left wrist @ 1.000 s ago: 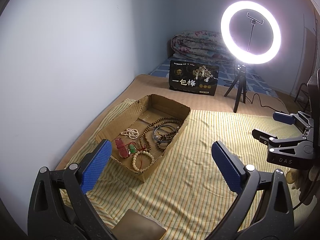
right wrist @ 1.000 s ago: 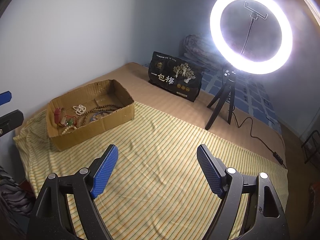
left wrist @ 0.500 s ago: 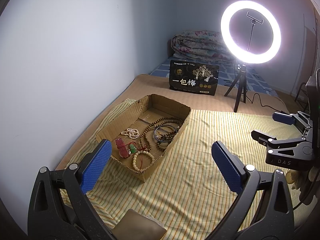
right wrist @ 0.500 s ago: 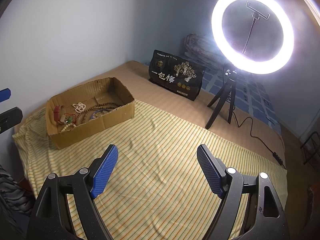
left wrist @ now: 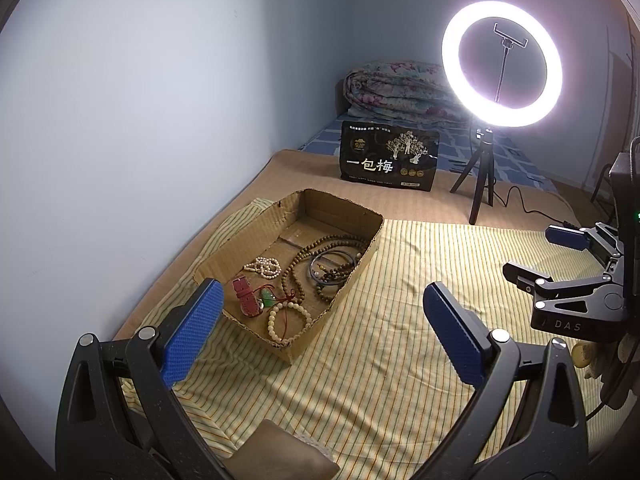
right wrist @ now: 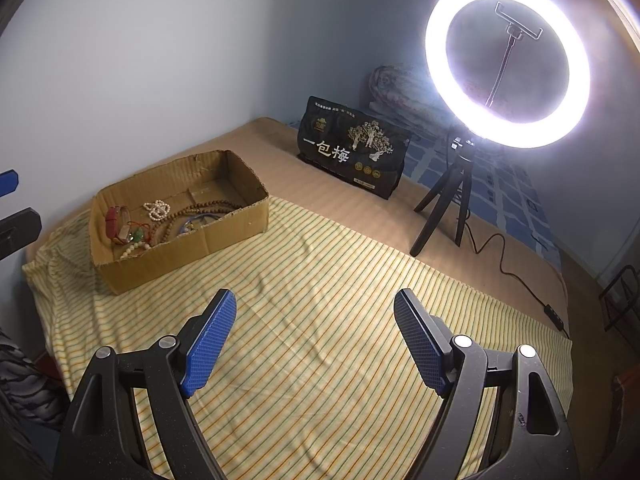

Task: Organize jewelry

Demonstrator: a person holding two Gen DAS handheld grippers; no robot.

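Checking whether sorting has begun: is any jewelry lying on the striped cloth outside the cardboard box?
No, the striped cloth is bare; all beads sit inside the cardboard box.

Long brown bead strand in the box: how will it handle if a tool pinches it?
Probably floppy: the long brown bead strand lies in loose loops. It overlaps the dark bangle, so may drag it along. Round beads could slip between pads.

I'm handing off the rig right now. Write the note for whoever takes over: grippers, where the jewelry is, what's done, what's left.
Left gripper: open, holding nothing, above the striped cloth near the cardboard box.
Right gripper: open, holding nothing, over bare cloth.
Jewelry: all in the box, including the cream bead bracelet, brown bead necklace, red strap and white bead strand.
Done: nothing visibly taken out.
Left: all the sorting.
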